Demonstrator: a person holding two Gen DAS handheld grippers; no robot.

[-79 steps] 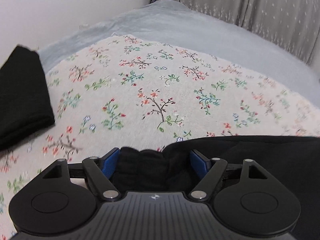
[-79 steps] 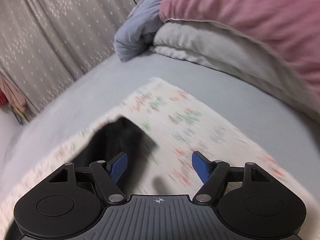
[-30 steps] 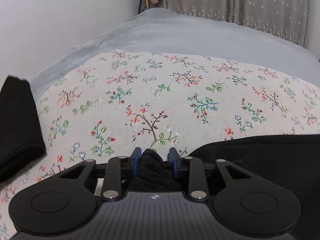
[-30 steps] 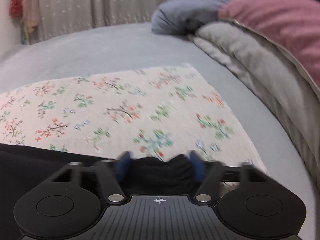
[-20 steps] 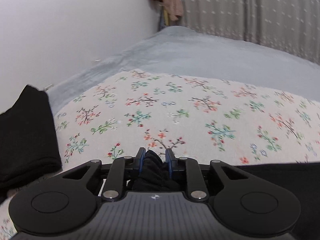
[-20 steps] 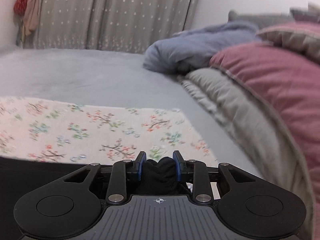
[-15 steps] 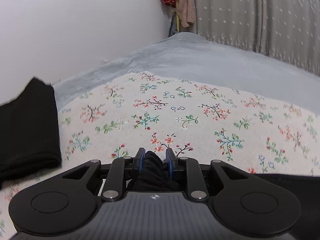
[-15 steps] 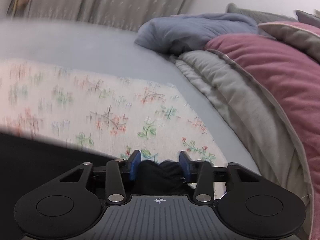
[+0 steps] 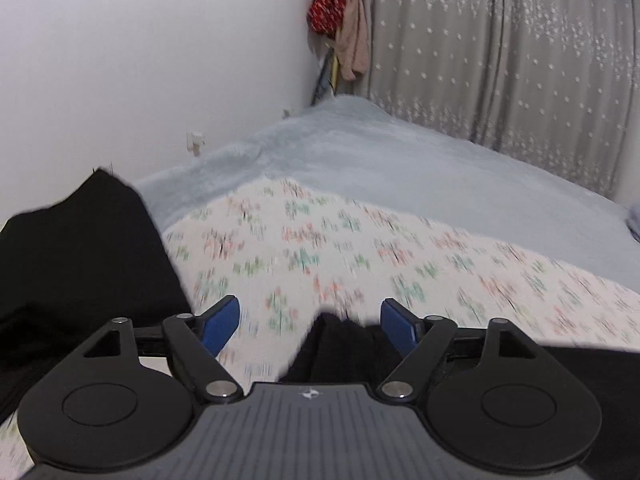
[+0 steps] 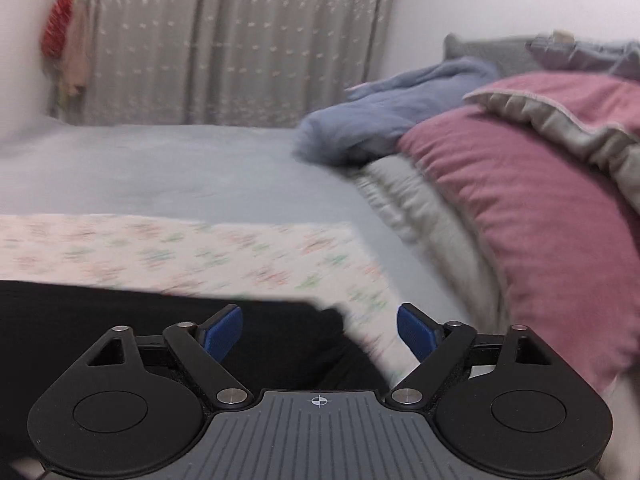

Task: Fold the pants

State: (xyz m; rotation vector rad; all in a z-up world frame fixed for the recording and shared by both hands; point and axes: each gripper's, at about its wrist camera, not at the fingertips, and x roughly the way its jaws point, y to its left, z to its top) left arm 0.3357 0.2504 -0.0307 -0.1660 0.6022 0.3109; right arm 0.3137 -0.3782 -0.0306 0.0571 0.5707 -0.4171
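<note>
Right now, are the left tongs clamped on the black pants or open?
Open and still opening. The left tongs show blue pads spread wide; the black pants bunch between them, touching neither pad.

The bed (image 9: 400,160) has a soft gray-blue cover. A flowery cloth (image 9: 360,248) lies flat on it. Black pants (image 10: 120,320) lie on that cloth. Pink and gray bedding (image 10: 520,208) is piled at one side.
</note>
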